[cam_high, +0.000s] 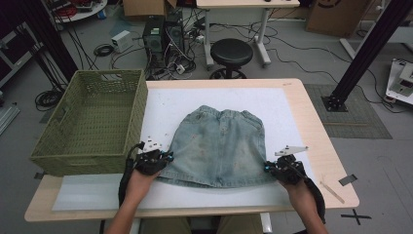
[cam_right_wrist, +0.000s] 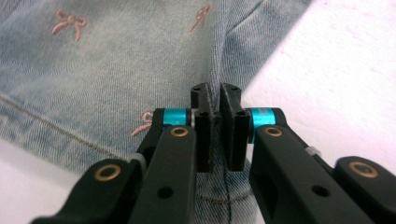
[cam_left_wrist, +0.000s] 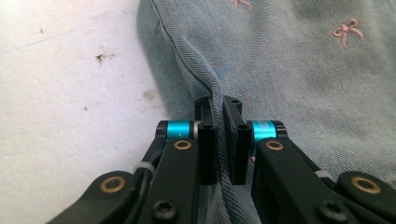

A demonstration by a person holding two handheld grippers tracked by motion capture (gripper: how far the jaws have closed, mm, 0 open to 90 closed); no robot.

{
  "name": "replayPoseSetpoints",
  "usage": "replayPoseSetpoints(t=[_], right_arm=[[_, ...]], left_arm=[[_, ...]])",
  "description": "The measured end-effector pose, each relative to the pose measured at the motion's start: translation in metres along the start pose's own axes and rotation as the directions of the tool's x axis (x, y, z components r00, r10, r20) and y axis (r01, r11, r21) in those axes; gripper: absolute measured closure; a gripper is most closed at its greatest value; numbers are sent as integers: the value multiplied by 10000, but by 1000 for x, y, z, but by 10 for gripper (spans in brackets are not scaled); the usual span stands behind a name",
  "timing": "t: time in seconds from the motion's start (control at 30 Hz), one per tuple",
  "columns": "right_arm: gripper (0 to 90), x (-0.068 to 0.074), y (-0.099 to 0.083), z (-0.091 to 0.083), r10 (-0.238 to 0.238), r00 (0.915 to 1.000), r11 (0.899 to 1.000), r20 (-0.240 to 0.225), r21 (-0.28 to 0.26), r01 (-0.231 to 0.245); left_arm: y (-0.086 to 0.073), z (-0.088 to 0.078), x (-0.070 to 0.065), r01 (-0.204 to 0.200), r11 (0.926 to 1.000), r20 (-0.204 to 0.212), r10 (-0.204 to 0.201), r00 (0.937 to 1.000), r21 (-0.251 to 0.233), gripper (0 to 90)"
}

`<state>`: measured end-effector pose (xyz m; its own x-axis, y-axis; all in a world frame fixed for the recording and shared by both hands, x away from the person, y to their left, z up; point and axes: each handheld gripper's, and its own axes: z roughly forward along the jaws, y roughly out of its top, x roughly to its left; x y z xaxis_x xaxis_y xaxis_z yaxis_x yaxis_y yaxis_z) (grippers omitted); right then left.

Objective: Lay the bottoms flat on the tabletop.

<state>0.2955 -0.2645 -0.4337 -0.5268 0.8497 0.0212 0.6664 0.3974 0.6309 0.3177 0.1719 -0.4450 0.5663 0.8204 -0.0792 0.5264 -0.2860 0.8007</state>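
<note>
A light blue denim skirt [cam_high: 219, 146] with small pink bows lies flat on the white mat [cam_high: 272, 102], waistband away from me. My left gripper [cam_high: 165, 157] is at the skirt's lower left side edge, shut on a pinched fold of denim [cam_left_wrist: 215, 91]. My right gripper [cam_high: 268, 167] is at the lower right corner near the hem. It too is shut on a raised ridge of the cloth [cam_right_wrist: 215, 70]. In both gripper views the black jaws press the fabric between them.
A green woven basket [cam_high: 92, 122] stands on the table's left, just beside my left hand. Wooden table edge [cam_high: 321, 146] runs along the right. A black stool [cam_high: 231, 51], computers and cables stand on the floor beyond the far edge.
</note>
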Motion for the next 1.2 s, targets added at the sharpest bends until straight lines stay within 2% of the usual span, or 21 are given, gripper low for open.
replayPoseSetpoints(t=[0.07, 0.13, 0.23, 0.27, 0.3, 0.33, 0.37, 0.4, 0.5, 0.63, 0.73, 0.87, 0.93, 1.0, 1.13, 1.2], right_arm=[[864, 0, -3, -8, -131, 9987, 9999, 501, 53, 129], [864, -1, -9, -18, -69, 9973, 9997, 729, 220, 53], [861, 1, -16, -26, 11, 9982, 9973, 607, 736, -56], [844, 2, -17, -28, 12, 9986, 9974, 536, 724, -51], [830, 2, -18, -30, 34, 9991, 9972, 411, 741, -65], [800, 1, -18, -33, 61, 9993, 9978, 357, 651, -84], [743, 0, -18, -34, 132, 9994, 9990, 318, 422, -145], [680, -3, -17, -36, 198, 9994, 9997, 266, 113, -202], [621, -11, -12, -37, 652, 9979, 9947, 54, -804, -646], [591, -23, 1, -29, 789, 9969, 9817, 43, -1740, -769], [598, -31, 13, -18, 782, 9969, 9748, -7, -2095, -766], [600, -41, 29, -1, 904, 9953, 9729, -336, -2108, -954], [600, -44, 33, 6, 929, 9947, 9752, -442, -1973, -999], [606, -46, 35, 10, 921, 9953, 9773, -300, -1889, -961], [715, -49, 38, 15, 1009, 9942, 9787, -363, -1758, -1057], [715, -50, 42, 19, 949, 9951, 9834, -285, -1527, -981]], left_arm=[[-2, -5, -1, 83, 9999, 172, -82, 9998, -82, 850], [-4, -7, -4, 99, 9999, 419, -96, 9991, -74, 847], [-6, -7, -9, 48, 9999, 626, -53, 9980, 95, 811], [-5, -7, -10, 177, 9998, 707, -183, 9973, 88, 766], [-5, -7, -9, 294, 9995, 747, -299, 9968, 86, 683], [-4, -7, -8, 429, 9991, 773, -422, 9961, -75, 600], [-2, -8, -7, 499, 9984, 743, -477, 9961, -280, 555], [0, -8, -5, 566, 9972, 742, -529, 9958, -486, 523], [9, -6, -1, 691, 9919, 650, -624, 9959, -1065, 463], [21, 2, 2, 670, 9868, 563, -592, 9967, -1478, 449], [31, 11, 6, 544, 9846, 449, -476, 9979, -1661, 449], [41, 22, 12, 584, 9812, 350, -528, 9980, -1840, 450], [45, 26, 14, 576, 9819, 240, -542, 9982, -1804, 450], [49, 28, 14, 531, 9815, 205, -502, 9985, -1841, 450], [61, 33, 14, 408, 9798, 212, -374, 9991, -1957, 452], [68, 37, 15, 334, 9809, 231, -295, 9993, -1915, 452]])
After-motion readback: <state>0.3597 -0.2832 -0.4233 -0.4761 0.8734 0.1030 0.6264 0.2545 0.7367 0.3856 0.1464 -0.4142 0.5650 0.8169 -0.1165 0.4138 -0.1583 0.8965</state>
